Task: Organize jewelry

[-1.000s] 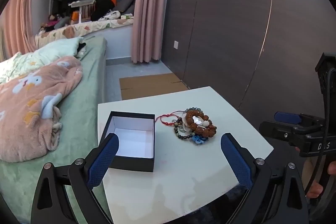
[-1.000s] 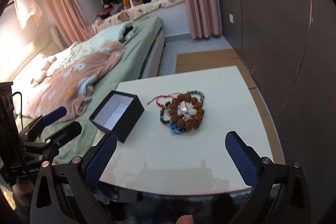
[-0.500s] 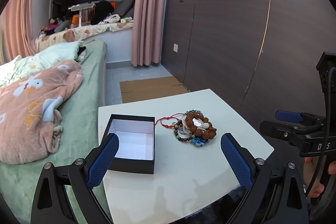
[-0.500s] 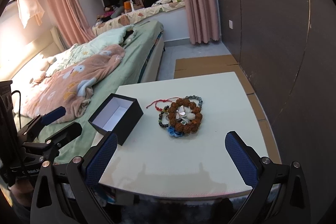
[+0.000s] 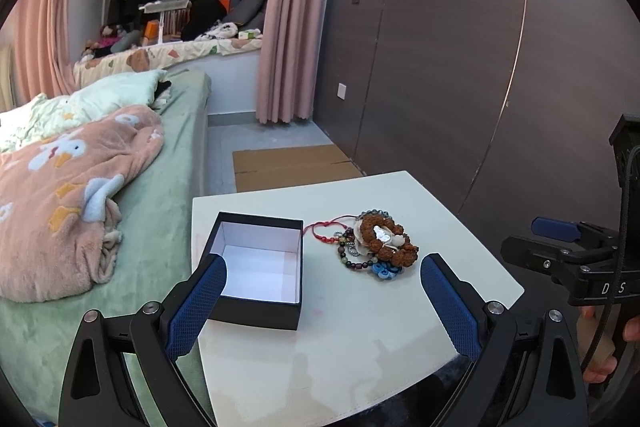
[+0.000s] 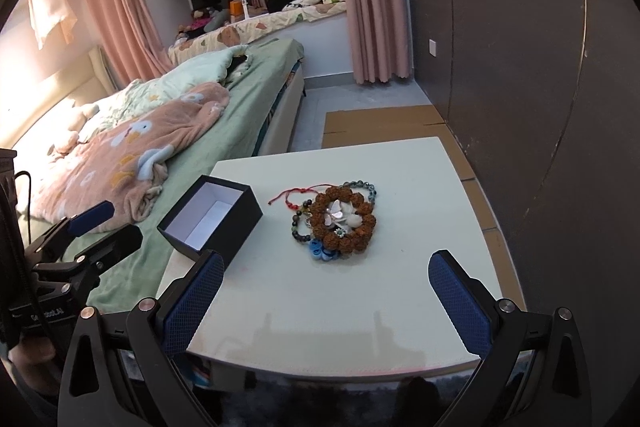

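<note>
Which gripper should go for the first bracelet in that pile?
Right, probably. The right gripper is open and lined up with the pile of beaded bracelets on the white table. The open left gripper sits nearer the empty black box.

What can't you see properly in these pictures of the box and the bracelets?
- Black box: in the right wrist view its near wall hides most of the floor.
- Jewelry pile: the brown bead bracelet covers pieces underneath; count unclear in both views.
- Table: its near edge is hidden behind the left gripper.
</note>
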